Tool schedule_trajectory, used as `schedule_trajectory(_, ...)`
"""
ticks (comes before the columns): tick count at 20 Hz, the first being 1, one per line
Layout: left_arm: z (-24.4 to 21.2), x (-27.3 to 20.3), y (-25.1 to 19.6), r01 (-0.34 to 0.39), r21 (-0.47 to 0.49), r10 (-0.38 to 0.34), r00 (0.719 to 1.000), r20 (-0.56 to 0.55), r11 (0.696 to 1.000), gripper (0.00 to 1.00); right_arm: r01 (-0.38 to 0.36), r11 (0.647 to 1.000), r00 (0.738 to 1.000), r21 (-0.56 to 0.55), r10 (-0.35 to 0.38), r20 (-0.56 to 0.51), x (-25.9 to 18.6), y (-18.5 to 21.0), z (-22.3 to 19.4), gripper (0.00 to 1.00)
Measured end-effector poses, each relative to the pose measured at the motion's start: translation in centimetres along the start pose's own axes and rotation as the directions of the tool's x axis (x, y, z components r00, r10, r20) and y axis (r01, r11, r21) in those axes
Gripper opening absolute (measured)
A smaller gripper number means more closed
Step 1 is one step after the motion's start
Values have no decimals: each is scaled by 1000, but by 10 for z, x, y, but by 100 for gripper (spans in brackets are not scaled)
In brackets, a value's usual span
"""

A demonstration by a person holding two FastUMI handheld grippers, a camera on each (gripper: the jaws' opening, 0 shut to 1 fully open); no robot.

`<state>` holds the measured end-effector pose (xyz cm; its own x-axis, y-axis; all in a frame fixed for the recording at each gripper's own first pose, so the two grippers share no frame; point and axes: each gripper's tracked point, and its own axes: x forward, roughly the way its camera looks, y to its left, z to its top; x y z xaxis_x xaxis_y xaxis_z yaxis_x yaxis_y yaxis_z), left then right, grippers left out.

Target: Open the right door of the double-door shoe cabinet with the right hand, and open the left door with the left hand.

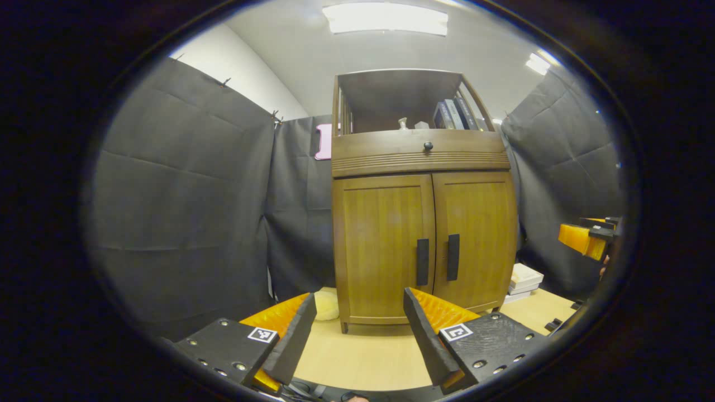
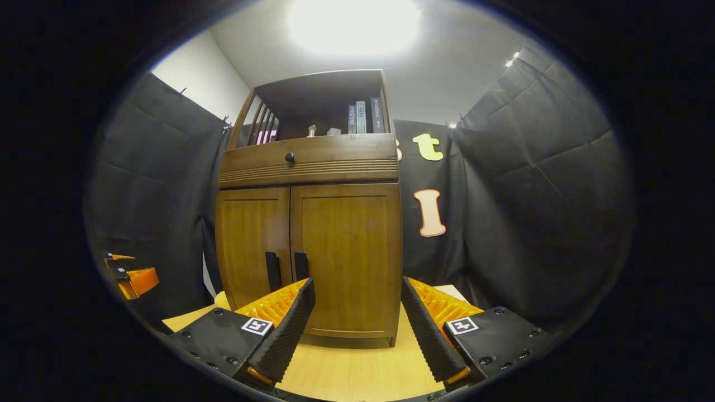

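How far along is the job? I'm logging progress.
Nothing is done yet: the right door and left door are both shut. Both tools, right and left, are open, short of the handles. Both doors remain.

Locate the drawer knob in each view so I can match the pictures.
Left gripper view: drawer knob sits right of centre, above the closed doors.
Right gripper view: drawer knob sits left of centre, over the left door.
Shared landmark: the books on the shelf.
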<state>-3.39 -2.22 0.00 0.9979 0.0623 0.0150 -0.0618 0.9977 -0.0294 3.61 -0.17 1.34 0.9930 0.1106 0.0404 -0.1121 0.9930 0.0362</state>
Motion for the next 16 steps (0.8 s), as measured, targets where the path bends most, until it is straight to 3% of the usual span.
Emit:
schedule_trajectory(7, 4, 24, 31, -28, 35, 27, 999, 23, 999, 92, -29, 1000, 1000, 9, 29, 10, 63, 36, 3, 100)
schedule_trajectory(16, -2, 59, 58, -69, 64, 69, 998, 15, 996, 92, -51, 998, 997, 40, 53, -53, 138, 74, -28, 97)
